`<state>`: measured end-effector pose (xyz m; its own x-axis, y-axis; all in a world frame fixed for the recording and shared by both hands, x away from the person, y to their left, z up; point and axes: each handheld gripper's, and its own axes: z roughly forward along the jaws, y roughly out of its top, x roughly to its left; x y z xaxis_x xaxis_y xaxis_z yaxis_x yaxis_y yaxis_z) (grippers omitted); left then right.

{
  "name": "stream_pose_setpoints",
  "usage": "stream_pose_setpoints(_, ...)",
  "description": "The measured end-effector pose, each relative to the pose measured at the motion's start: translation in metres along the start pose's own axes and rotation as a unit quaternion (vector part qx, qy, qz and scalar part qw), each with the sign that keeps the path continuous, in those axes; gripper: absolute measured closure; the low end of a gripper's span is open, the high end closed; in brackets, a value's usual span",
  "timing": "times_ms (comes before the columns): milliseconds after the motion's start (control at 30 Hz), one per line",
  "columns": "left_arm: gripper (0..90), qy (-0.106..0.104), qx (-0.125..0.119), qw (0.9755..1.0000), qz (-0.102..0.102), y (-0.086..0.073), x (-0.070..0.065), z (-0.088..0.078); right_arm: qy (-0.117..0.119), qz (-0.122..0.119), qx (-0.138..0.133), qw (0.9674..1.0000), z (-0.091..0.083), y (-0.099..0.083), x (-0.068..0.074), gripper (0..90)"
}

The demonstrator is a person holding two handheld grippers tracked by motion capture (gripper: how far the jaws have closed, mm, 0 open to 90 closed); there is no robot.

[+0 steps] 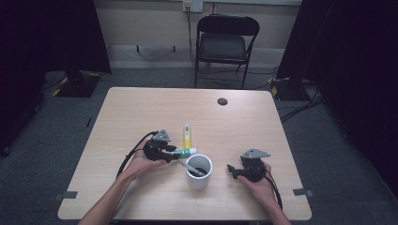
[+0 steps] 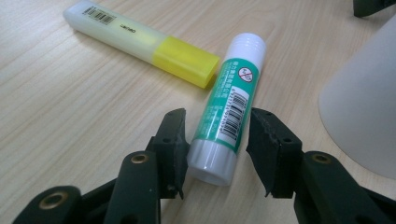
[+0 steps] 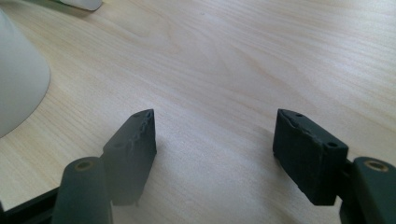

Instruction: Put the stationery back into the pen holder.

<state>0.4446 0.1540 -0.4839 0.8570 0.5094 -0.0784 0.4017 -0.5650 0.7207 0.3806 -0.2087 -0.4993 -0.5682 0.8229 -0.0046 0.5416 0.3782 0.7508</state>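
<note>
A green-and-white glue stick (image 2: 226, 107) lies on the wooden table (image 1: 141, 112), its white cap end toward me. My left gripper (image 2: 217, 140) straddles that end: the left pad rests against the cap, while a small gap separates the right pad from the label, so the jaws stand open. In the high view the left gripper (image 1: 174, 152) sits just left of the white cup (image 1: 198, 172), where the glue stick (image 1: 185, 151) is. A yellow highlighter (image 2: 140, 42) lies beyond the stick. My right gripper (image 3: 215, 140) is open over bare wood, right of the cup (image 3: 18, 79).
A dark pen (image 1: 191, 168) leans inside the cup. The highlighter (image 1: 187, 133) points away from me at mid-table. A round cable hole (image 1: 222, 101) sits near the far edge. Behind the table stands a black folding chair (image 1: 225, 42).
</note>
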Motion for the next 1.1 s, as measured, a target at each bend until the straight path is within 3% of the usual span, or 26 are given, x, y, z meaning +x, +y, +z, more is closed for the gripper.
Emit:
stream_pose_setpoints(267, 65.3, -0.012, 0.024, 0.9992, 0.029, 0.001, -0.01, 0.001, 0.001, -0.002, -0.001, 1.0, -0.001, -0.001, 0.0, 29.5)
stream_pose_setpoints(500, 65.6, -0.03, 0.031, 0.9986, 0.03, -0.002, -0.017, -0.002, 0.001, -0.002, 0.0, 1.0, -0.001, -0.001, 0.0, 29.5)
stream_pose_setpoints(567, 65.6, -0.037, 0.047, 0.9977, 0.033, -0.004, -0.019, -0.008, 0.001, -0.002, 0.0, 1.0, -0.001, -0.001, 0.0, 29.5)
stream_pose_setpoints(633, 65.7, -0.028, 0.041, 0.9985, 0.025, -0.009, -0.022, -0.011, 0.001, -0.002, 0.0, 1.0, -0.001, -0.001, 0.0, 29.5)
stream_pose_setpoints(733, 65.7, -0.021, 0.056, 0.9979, 0.026, -0.016, -0.022, -0.022, 0.0, -0.003, 0.0, 1.0, -0.001, -0.001, 0.0, 29.5)
stream_pose_setpoints(800, 65.7, -0.021, 0.061, 0.9979, 0.011, -0.024, -0.022, -0.032, 0.0, -0.003, 0.0, 1.0, -0.001, -0.001, 0.0, 29.5)
stream_pose_setpoints(900, 65.7, -0.012, 0.05, 0.9987, 0.005, -0.03, -0.023, -0.037, 0.0, -0.002, 0.0, 1.0, -0.001, -0.001, 0.0, 29.5)
stream_pose_setpoints(1000, 65.7, -0.007, 0.06, 0.9982, 0.008, -0.037, -0.024, -0.046, 0.0, -0.002, 0.0, 1.0, -0.001, -0.001, 0.0, 29.4)
stream_pose_setpoints(1100, 65.6, -0.012, 0.059, 0.9982, -0.001, -0.047, -0.023, -0.058, 0.0, -0.002, 0.0, 1.0, -0.001, -0.001, 0.0, 29.4)
